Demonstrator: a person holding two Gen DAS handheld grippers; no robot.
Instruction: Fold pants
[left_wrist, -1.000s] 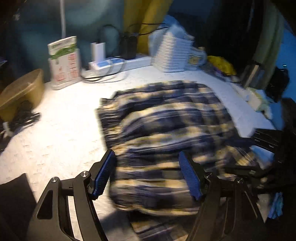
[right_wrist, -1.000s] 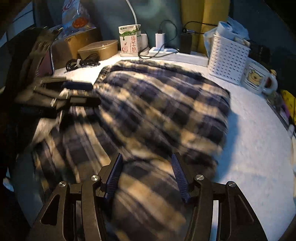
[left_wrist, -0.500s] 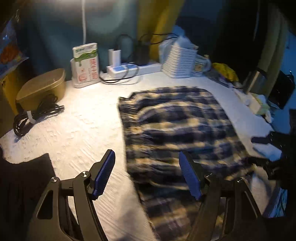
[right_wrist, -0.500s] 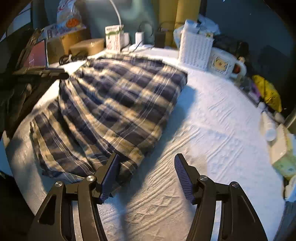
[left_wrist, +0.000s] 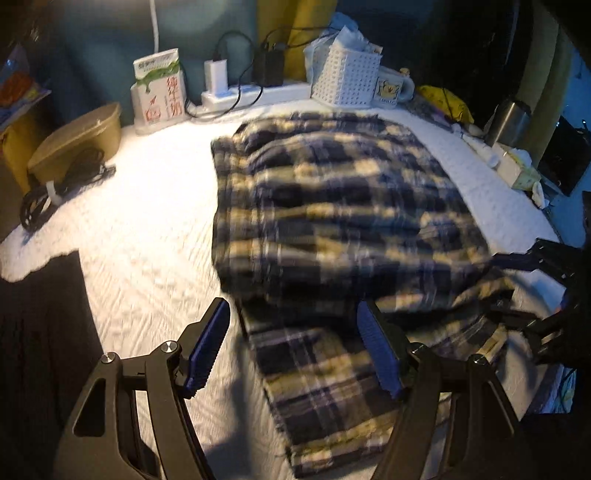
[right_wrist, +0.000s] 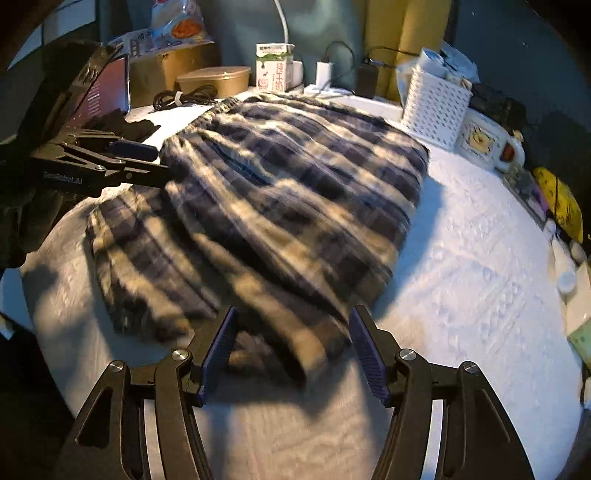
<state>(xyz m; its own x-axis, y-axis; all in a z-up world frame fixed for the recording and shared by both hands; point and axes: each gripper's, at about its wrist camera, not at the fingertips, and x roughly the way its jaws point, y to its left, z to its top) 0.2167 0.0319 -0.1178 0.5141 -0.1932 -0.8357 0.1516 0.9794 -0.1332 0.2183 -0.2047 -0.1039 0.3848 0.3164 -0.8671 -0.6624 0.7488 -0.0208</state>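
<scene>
Pants: blue-and-cream plaid flannel pants (left_wrist: 340, 221) folded, ahead of both tongs | left gripper (left_wrist: 295, 347) agape, empty | right gripper (right_wrist: 291, 350) agape, empty | advice: pinch near hem corners evenly.

Plaid pants (left_wrist: 332, 221) folded over, flat on white cover.

both hand-held grippers have moved back over the pants (left_wrist: 332, 229).
</scene>
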